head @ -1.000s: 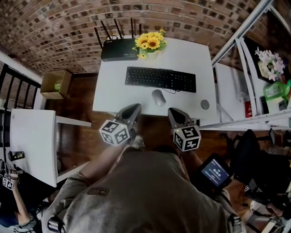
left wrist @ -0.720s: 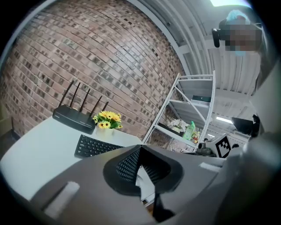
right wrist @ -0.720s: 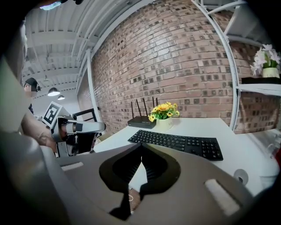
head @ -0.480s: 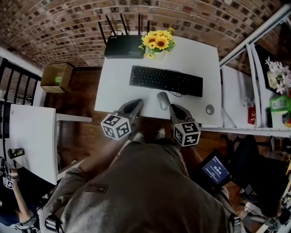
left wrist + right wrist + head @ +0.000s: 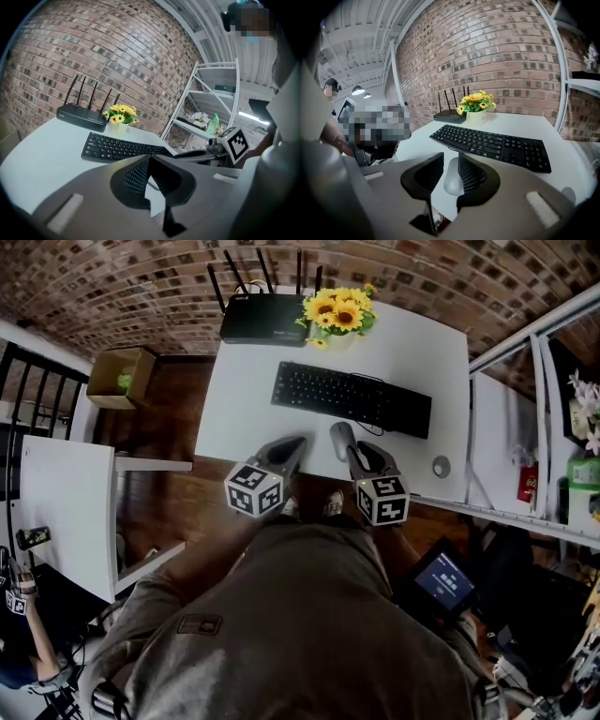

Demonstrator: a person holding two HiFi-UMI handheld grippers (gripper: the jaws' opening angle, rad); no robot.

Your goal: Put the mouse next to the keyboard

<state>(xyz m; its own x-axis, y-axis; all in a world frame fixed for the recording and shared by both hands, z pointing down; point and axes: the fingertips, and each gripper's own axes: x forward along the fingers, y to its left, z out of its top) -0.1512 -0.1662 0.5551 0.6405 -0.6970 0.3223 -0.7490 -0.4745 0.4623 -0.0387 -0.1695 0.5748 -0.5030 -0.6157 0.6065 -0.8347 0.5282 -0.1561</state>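
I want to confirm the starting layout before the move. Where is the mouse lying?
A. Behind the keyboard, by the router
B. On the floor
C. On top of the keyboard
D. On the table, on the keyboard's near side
D: the mouse lies on the white table, just in front of the keyboard, on the person's side of it.

Right tongs (image 5: 450, 160), just opening, flank the mouse (image 5: 453, 180).

I wear a grey-brown shirt (image 5: 281, 615) with a small dark patch (image 5: 195, 624) — my left gripper (image 5: 296, 442) and right gripper (image 5: 360, 450) are grey shells, each bearing a black-and-white marker cube (image 5: 255, 489).
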